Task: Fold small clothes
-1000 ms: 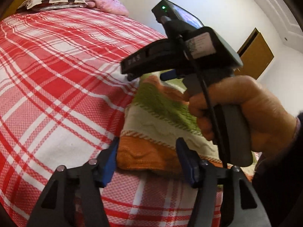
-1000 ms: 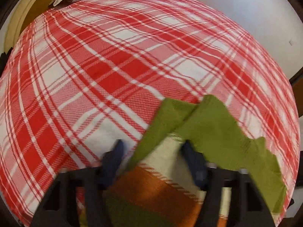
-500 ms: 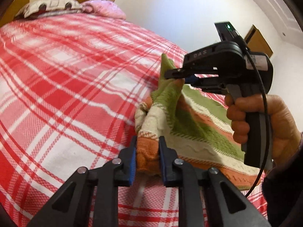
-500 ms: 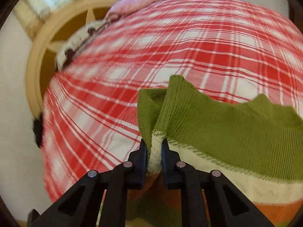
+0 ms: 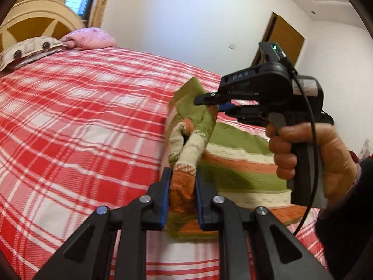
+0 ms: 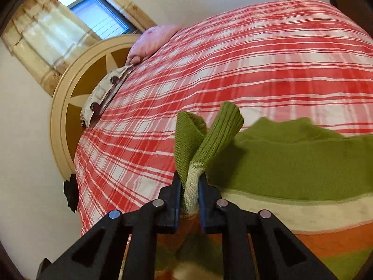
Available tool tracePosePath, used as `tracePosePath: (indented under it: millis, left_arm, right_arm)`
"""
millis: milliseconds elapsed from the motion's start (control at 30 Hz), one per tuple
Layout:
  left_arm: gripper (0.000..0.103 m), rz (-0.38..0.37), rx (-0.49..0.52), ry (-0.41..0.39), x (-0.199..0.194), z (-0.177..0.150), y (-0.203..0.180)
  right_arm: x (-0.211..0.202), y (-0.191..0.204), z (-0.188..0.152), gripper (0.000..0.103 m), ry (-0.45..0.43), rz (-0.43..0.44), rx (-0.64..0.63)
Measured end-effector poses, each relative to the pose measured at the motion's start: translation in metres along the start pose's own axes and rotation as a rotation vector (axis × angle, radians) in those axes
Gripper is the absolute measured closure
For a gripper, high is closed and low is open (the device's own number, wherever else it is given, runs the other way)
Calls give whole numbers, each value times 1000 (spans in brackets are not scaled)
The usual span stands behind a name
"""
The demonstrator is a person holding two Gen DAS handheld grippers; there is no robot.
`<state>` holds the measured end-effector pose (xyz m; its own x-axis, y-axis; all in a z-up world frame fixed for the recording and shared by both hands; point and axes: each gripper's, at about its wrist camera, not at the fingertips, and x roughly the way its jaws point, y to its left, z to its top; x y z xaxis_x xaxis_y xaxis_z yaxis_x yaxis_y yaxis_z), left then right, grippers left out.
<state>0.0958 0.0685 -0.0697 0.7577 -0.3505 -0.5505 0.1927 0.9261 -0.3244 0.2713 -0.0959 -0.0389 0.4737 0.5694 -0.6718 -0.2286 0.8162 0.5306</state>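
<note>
The near edge of the striped sweater (image 5: pixel 244 163) is cut off behind the black arms of the left tool (image 5: pixel 181 200), so how much of it hangs below is anyone's guess. In the right wrist view the sweater (image 6: pixel 303 163) runs out of the bottom and right of the picture too, and its lower part is blurred. The person's hand (image 5: pixel 310 154) is wrapped round the handle of the right tool (image 5: pixel 211 103), with a dark sleeve (image 5: pixel 345 221) cut by the picture's edge.

Now the grips. The left tool is narrow, its blue pads clamped on a bunched orange and cream fold at the sweater's left side. The right tool (image 6: pixel 190 196) is narrow as well, pinching a cream strip with the green ribbed edge sprouting up beyond its pads. In the left wrist view that same tool bites the green corner, lifted above the bed (image 5: pixel 81 116).

The rest of the sweater lies spread on the red and white plaid bed cover, toward the right side. Far up by the round headboard (image 6: pixel 67 98) sit a pink pillow (image 5: pixel 89 38) and a patterned cushion (image 5: pixel 28 51).
</note>
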Motion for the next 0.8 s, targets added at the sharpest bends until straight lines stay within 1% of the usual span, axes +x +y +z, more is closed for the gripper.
tracePosePath:
  millis: [100, 333, 500, 667, 800]
  left_arm:
    - [85, -31, 55, 1, 1, 0, -24]
    - [85, -67, 160, 18, 11, -5, -71]
    - [85, -126, 240, 20, 16, -10, -114]
    - [85, -184, 278, 55, 32, -16, -147]
    - [85, -206, 316, 73, 43, -23, -170]
  right_arm:
    - [-18, -18, 0, 91, -27, 3, 24]
    - [-63, -51, -3, 91, -86, -14, 35]
    - [-100, -80, -7, 91, -124, -44, 35]
    - [-129, -121, -14, 91, -146, -83, 69]
    - [-141, -152, -23, 91, -145, -104, 100]
